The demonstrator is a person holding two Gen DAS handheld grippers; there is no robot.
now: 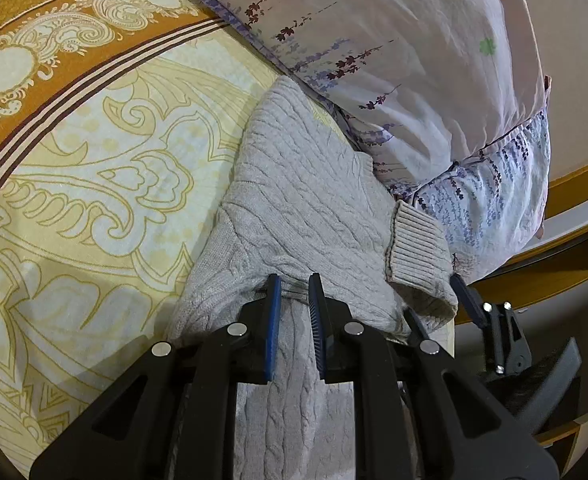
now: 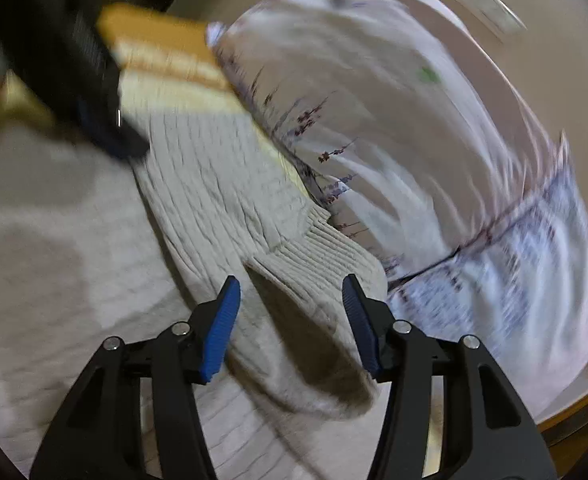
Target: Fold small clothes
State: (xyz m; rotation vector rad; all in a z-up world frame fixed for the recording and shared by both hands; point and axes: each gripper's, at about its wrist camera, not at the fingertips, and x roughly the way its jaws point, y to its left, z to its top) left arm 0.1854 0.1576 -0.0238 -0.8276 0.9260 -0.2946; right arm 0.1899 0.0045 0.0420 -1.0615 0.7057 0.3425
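A fold of the grey cable-knit sweater (image 1: 294, 208) is pinched between the nearly closed left gripper (image 1: 295, 280), the rest spreading ahead of it, while its ribbed cuff (image 2: 314, 248) is seen just beyond the half-open, empty right gripper (image 2: 291, 282).

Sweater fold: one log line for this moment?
left gripper: shut on sweater | right gripper: open, above ribbed cuff | bedsheet: under sweater

Grey cable-knit sweater (image 1: 294, 200), yellow paisley bedsheet (image 1: 94, 200), white lavender-sprigged pillow (image 1: 394, 40).
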